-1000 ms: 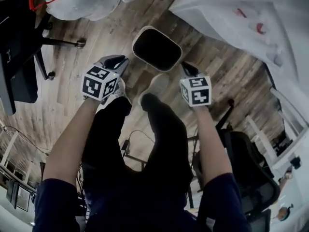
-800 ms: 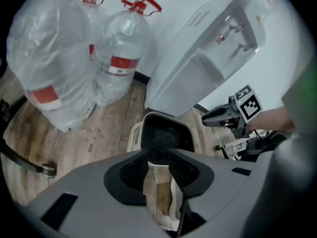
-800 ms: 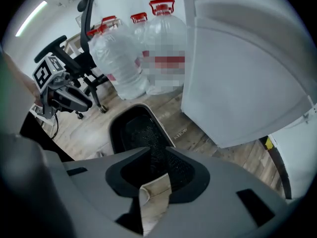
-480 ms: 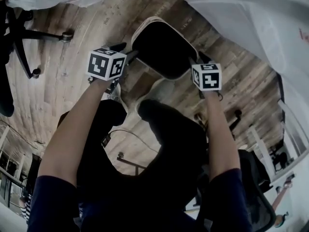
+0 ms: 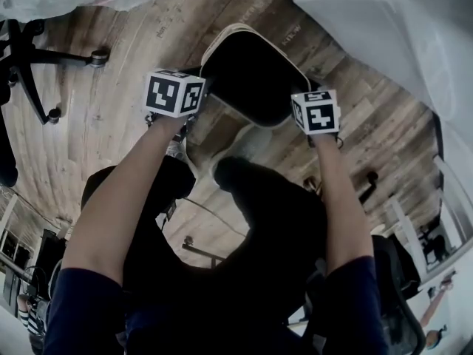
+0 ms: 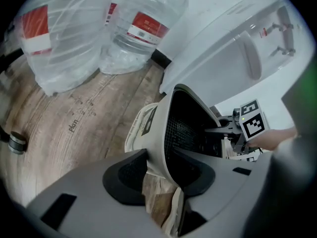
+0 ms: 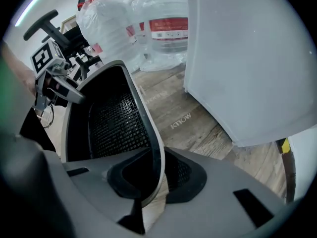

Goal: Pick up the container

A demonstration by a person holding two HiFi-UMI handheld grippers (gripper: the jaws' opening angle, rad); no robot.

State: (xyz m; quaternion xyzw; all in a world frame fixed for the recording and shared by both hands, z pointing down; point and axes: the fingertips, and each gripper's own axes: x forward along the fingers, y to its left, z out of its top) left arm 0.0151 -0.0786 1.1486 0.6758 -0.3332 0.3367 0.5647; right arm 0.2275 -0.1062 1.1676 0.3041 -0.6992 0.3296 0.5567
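The container [image 5: 251, 72] is a white oval bin with a black mesh inside, on the wooden floor in front of my feet. My left gripper [image 5: 199, 82] is at its left rim. In the left gripper view the thick rim wall [image 6: 163, 133] runs between the jaws of the left gripper [image 6: 161, 175], which are closing with both pads against it. My right gripper [image 5: 301, 89] is at the opposite rim. There the thin rim [image 7: 148, 133] sits between the closing jaws of the right gripper [image 7: 156, 180], with the pads on it.
A white appliance [image 5: 384, 28] stands close on the container's far right. Large water bottles in plastic bags [image 6: 143, 19] lie on the floor beyond it. An office chair base [image 5: 37, 58] is at the left. My legs and a shoe [image 5: 247, 140] are just behind the container.
Both grippers have moved forward from beside the container onto its two opposite rims. The container now looks larger and nearer in the head view.
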